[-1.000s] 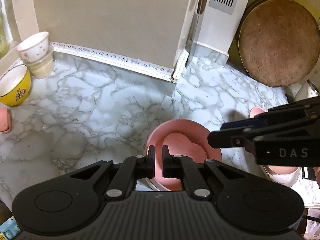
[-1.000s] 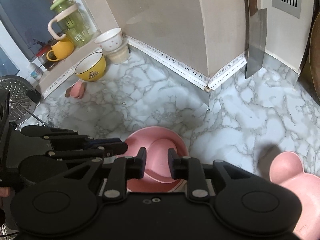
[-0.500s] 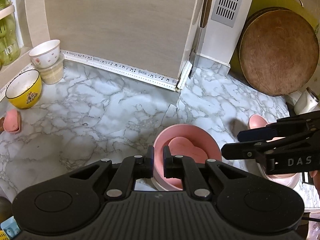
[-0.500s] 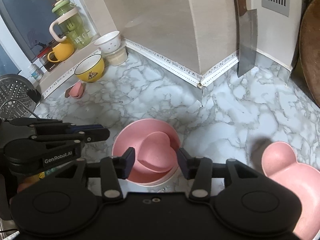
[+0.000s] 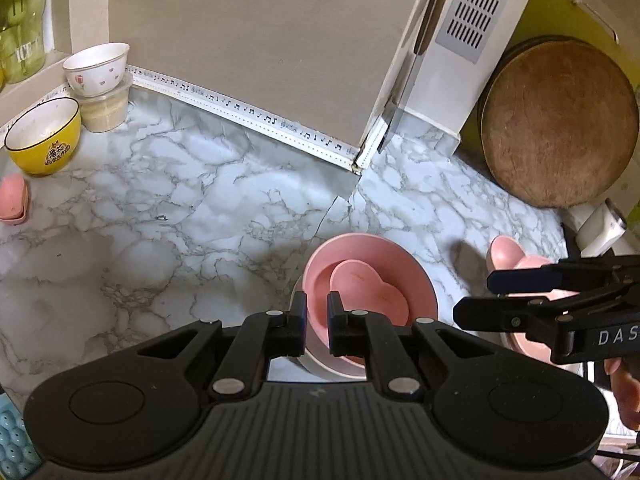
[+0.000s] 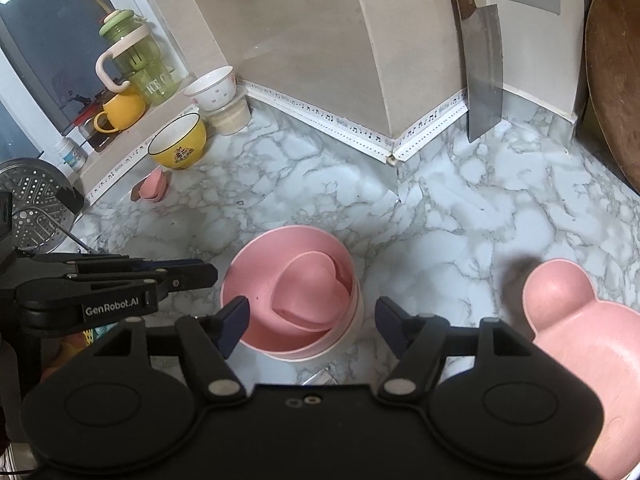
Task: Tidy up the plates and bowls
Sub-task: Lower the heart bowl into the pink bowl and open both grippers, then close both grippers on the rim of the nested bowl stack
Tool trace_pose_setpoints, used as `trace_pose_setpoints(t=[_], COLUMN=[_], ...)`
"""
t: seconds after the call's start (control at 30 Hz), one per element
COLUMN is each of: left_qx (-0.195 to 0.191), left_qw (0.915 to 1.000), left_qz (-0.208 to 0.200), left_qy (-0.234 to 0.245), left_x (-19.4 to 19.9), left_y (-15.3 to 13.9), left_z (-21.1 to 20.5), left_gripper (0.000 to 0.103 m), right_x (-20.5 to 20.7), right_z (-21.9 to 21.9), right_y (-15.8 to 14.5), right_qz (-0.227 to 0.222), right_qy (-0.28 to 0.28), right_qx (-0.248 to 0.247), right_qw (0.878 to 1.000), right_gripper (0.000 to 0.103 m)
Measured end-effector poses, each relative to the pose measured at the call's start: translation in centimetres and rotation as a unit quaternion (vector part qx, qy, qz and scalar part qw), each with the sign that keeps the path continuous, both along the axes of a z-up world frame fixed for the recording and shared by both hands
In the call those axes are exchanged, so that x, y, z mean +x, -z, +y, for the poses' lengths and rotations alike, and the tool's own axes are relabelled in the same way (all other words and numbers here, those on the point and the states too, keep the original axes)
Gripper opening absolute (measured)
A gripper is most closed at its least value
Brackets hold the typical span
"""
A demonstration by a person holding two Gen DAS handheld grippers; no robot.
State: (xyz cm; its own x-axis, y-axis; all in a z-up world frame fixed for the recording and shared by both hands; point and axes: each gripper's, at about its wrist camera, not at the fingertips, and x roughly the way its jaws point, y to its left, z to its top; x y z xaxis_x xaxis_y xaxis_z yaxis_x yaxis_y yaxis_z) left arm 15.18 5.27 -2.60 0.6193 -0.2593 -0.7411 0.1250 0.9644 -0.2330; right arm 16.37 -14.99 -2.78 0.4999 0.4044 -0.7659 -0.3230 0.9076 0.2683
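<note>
With the heart-shaped dish (image 6: 310, 292) nested in the pink bowl (image 6: 292, 294) on the counter (image 6: 460, 220), the right gripper (image 6: 312, 322) hangs spread wide above it, the left gripper (image 5: 317, 314) nearly closed and empty, so the bear-shaped plate (image 6: 576, 320) looks next to be gathered.

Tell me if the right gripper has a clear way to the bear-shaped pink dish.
Probably yes. The right gripper is open and holds nothing, and the bear-shaped pink dish lies uncovered just to its right on the marble counter, with nothing between them.
</note>
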Motion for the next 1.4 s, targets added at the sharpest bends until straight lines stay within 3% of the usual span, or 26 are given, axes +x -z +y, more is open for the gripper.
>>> trace_pose_setpoints(t=[0.2,0.53,0.6,0.67,0.7,0.73,0.8,0.93,1.0,1.17,1.3,1.4], left_qx=[0.017,0.018,0.012,0.003,0.001,0.0,-0.005,-0.002,0.023,0.038,0.045,0.056], left_qw=[0.9987,0.9992,0.9993,0.9994,0.9994,0.9994,0.9993,0.9995,0.9989,0.9986,0.9981,0.9974], left_qz=[-0.035,-0.029,-0.026,-0.024,-0.026,-0.027,-0.029,-0.031,-0.039,-0.037,-0.043,-0.045], left_qy=[-0.035,-0.022,-0.023,-0.024,-0.023,-0.023,-0.023,-0.009,-0.005,-0.003,0.0,-0.008], left_x=[-1.0,-1.1,-1.0,-1.0,-1.0,-1.0,-1.1,-1.1,-1.3,-1.1,-1.0,-0.7], left_y=[-0.2,0.4,0.5,0.6,0.6,0.6,0.7,0.4,0.2,0.2,0.1,0.1], left_z=[0.5,0.7,0.8,0.9,1.0,1.0,1.0,0.9,0.6,0.5,0.5,0.5], left_gripper=[0.009,0.011,0.015,0.024,0.037,0.059,0.084,0.084,0.086,0.087,0.087,0.087], right_x=[0.0,0.1,0.1,0.1,0.1,0.1,0.1,-0.2,-0.4,-0.8,-1.3,-1.0], right_z=[0.0,0.2,0.2,0.2,0.2,0.2,0.2,0.1,-0.1,-0.1,-0.2,0.2], right_y=[0.2,0.5,0.6,0.6,0.7,0.7,0.7,0.6,0.5,0.6,1.2,1.7], right_qz=[0.001,0.004,0.004,0.005,0.005,0.005,0.005,0.002,-0.006,-0.019,-0.021,0.006], right_qy=[0.0,0.001,0.002,0.002,0.003,0.004,0.006,0.013,0.021,0.044,0.076,0.089], right_qx=[-0.002,-0.005,-0.007,-0.006,-0.006,-0.006,-0.006,-0.006,-0.007,-0.009,-0.005,-0.026], right_qw=[1.0,1.0,1.0,1.0,1.0,1.0,1.0,1.0,1.0,0.999,0.997,0.996], right_gripper=[0.07,0.07,0.07,0.07,0.07,0.07,0.07,0.073,0.085,0.1,0.103,0.103])
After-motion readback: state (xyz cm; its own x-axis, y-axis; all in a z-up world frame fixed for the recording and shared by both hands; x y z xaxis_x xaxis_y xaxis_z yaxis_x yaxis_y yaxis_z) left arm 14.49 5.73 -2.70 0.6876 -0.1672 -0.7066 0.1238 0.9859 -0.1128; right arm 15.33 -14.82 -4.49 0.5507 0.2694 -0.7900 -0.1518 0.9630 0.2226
